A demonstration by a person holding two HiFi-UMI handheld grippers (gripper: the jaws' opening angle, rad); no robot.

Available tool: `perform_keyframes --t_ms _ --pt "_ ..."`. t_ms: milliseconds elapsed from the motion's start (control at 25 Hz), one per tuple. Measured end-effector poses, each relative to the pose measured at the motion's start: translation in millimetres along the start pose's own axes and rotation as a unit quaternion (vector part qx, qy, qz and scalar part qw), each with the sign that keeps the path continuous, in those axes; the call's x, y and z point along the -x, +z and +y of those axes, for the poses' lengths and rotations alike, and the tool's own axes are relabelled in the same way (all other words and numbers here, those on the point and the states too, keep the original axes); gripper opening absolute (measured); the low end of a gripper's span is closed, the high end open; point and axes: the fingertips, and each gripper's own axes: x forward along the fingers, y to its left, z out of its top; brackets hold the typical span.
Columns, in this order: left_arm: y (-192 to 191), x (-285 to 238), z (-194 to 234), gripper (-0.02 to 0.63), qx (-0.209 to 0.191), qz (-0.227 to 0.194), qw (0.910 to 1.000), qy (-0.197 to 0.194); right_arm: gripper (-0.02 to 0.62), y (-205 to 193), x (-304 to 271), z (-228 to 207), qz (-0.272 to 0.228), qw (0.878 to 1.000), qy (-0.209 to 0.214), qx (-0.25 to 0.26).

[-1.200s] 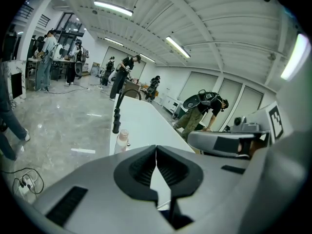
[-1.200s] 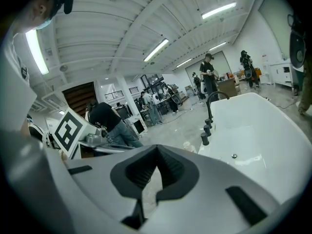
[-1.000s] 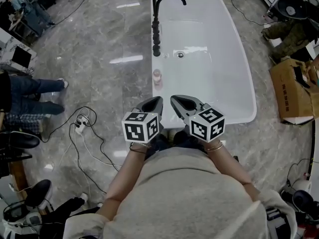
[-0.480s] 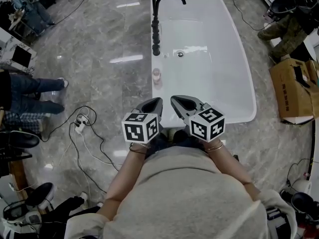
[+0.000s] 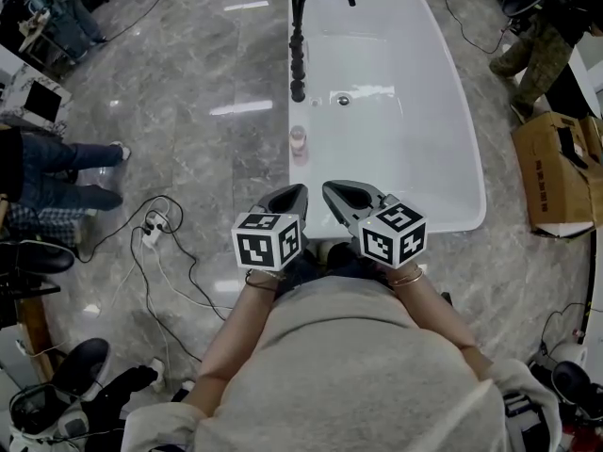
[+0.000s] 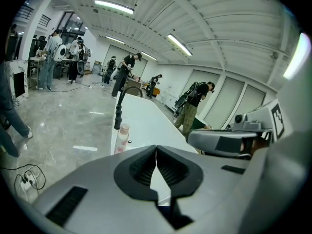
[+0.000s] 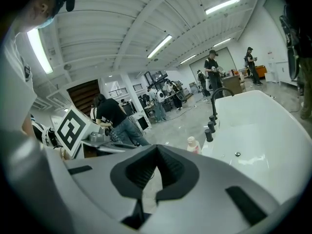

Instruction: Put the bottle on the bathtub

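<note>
Where the bottle (image 5: 298, 144) sits on the bathtub (image 5: 407, 163), it stands upright

The tub (image 5: 405, 139) basin is left open ahead. Its left rim is blocked by a bottle (image 5: 298, 143) and, further off, by knobs (image 5: 298, 64) and a faucet (image 5: 295, 12). Cables (image 5: 155, 234) are strewn over the floor (image 5: 188, 83) at the left.

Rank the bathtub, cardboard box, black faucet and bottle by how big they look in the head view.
Largest to smallest:
1. bathtub
2. cardboard box, partly cut off by the picture's edge
3. black faucet
4. bottle, standing on the bathtub rim
</note>
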Motion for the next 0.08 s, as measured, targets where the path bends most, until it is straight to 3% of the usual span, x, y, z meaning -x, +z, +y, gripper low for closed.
perform_keyframes --t_ms 80 --pt "-2.0 1.0 -5.2 0.008 0.000 0.000 1.0000 0.001 -0.002 -2.2 5.4 0.6 -0.001 1.000 0.002 0.000"
